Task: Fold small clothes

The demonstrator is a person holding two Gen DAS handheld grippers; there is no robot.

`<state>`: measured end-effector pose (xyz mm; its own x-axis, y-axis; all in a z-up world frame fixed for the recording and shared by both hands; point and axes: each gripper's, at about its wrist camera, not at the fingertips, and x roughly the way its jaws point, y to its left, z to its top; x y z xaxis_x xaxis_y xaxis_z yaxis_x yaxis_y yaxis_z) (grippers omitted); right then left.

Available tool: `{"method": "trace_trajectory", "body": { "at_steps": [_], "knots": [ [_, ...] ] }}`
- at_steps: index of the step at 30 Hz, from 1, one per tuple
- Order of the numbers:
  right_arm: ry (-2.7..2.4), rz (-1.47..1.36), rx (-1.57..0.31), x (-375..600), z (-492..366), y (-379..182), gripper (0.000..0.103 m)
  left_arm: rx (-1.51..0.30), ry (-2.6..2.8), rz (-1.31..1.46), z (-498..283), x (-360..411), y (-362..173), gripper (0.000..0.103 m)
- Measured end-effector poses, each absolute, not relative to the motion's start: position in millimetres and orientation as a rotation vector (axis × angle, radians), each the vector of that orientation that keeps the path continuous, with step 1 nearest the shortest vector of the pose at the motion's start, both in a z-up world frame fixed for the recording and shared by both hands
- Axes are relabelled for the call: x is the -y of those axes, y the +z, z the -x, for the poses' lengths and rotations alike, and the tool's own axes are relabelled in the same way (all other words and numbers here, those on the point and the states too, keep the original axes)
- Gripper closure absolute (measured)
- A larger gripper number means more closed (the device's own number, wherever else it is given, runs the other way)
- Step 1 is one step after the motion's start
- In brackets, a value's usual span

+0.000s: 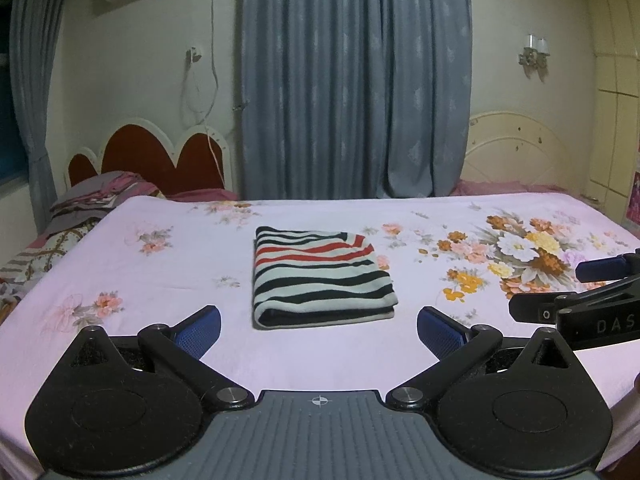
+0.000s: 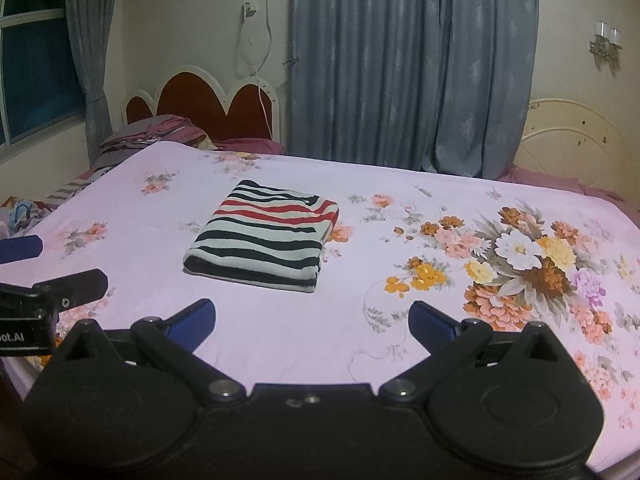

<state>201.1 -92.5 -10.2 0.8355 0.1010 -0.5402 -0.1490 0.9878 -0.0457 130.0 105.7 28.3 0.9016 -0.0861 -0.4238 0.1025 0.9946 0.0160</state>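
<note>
The striped shirt (image 1: 320,276) lies folded flat in the middle of the bed (image 1: 160,280) — nothing touches it. The left gripper (image 1: 319,326) and right gripper (image 2: 312,318) hang nearby, fingers spread wide and empty.

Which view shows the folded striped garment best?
Left wrist: the striped garment sits centred between the left gripper fingers, near edge square-on. Right wrist shows it whole too, but left of centre and angled.

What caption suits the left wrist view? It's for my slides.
Open left gripper faces a folded striped garment on the floral bedsheet.
</note>
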Motion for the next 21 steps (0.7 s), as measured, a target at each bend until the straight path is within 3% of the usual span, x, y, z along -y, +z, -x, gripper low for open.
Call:
{"method": "trace_trajectory", "body": {
  "at_steps": [21],
  "knots": [
    [0.134, 0.091, -0.557, 95.6, -201.1, -6.0, 0.001, -0.436, -0.093, -0.044, -134.7, -101.6, 28.1, 0.0]
  ]
}}
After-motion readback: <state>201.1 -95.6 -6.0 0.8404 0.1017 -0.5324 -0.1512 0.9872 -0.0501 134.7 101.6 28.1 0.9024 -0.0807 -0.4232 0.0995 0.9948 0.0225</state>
